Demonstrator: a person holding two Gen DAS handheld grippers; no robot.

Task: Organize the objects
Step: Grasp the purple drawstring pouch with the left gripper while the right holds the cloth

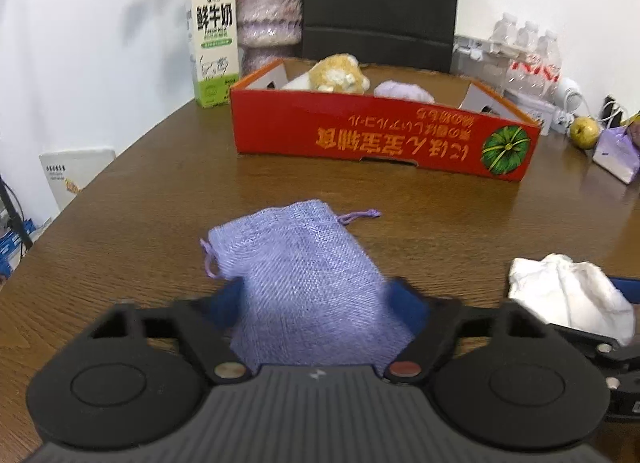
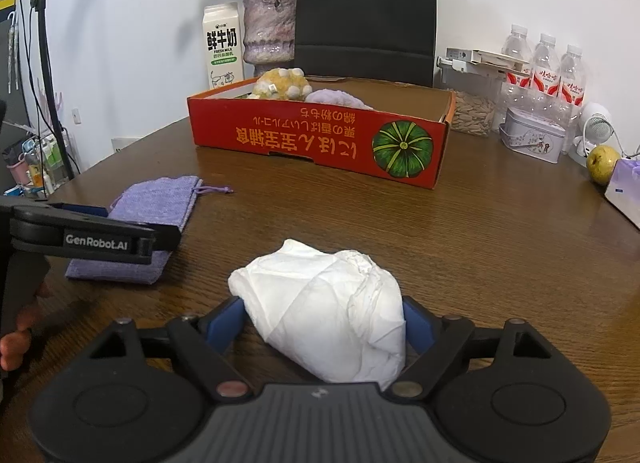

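Note:
A purple woven drawstring pouch [image 1: 304, 279] lies flat on the brown table, between the blue pads of my left gripper [image 1: 316, 303], whose fingers sit at its two sides. The pouch also shows in the right wrist view [image 2: 148, 219] under the left gripper. A crumpled white cloth bag [image 2: 332, 303] sits between the pads of my right gripper [image 2: 324, 323]; it also shows in the left wrist view [image 1: 568, 295]. A red cardboard box [image 1: 384, 135] [image 2: 320, 135] stands ahead and holds a yellow plush [image 2: 282, 85] and a purple plush [image 2: 336, 97].
Behind the box stand a milk carton [image 2: 223, 47], a flower vase [image 2: 270, 29] and a black paper bag [image 2: 364, 15]. Water bottles [image 2: 544, 71], a tin [image 2: 534, 139], a pear [image 2: 602, 163] and a purple carton [image 1: 616, 155] are at the right.

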